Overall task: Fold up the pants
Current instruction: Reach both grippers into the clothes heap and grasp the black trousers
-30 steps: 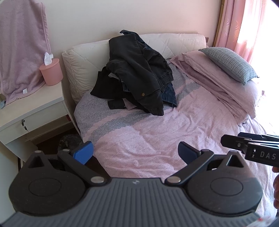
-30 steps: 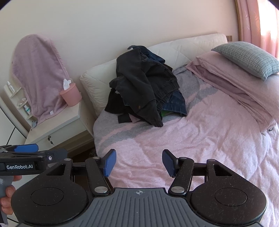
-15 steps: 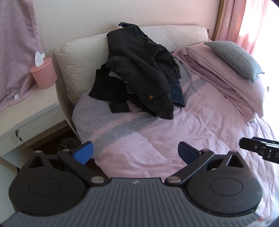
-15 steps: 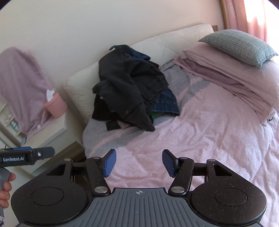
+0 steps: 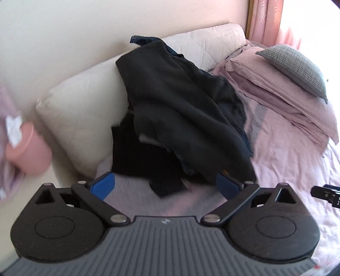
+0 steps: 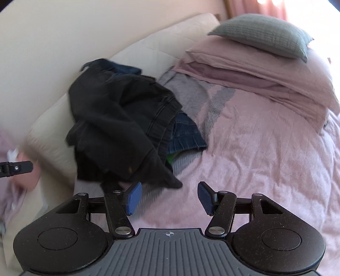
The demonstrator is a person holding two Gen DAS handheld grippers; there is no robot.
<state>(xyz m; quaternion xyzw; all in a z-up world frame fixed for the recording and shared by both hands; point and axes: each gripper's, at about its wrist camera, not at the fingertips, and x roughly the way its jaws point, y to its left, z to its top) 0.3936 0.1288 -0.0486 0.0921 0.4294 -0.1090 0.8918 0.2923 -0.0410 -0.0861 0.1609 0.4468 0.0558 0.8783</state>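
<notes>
A heap of dark pants (image 5: pixel 180 118) lies against the cream headboard at the head of the pink bed, black denim on top and a blue denim pair (image 6: pixel 184 133) under it. My left gripper (image 5: pixel 164 185) is open just short of the heap's lower edge, its blue pads wide apart with nothing between them. My right gripper (image 6: pixel 169 198) is open too, hovering over the bedspread at the heap's near right corner. The tip of the right gripper (image 5: pixel 325 194) shows at the right edge of the left wrist view, and the left gripper's tip (image 6: pixel 16 168) at the left edge of the right wrist view.
A pink bedspread (image 6: pixel 265 159) with grey bands covers the bed. Folded pink bedding and a grey pillow (image 6: pixel 263 35) sit at the far right. A pink tissue holder (image 5: pixel 27 155) stands at the left by the cream headboard (image 5: pixel 80 110). Pink curtains (image 5: pixel 267 19) hang at the back right.
Both grippers have moved forward toward the heap of pants, which now looks much larger and closer. The nightstand has slid out of view on the left. Both stay open.
</notes>
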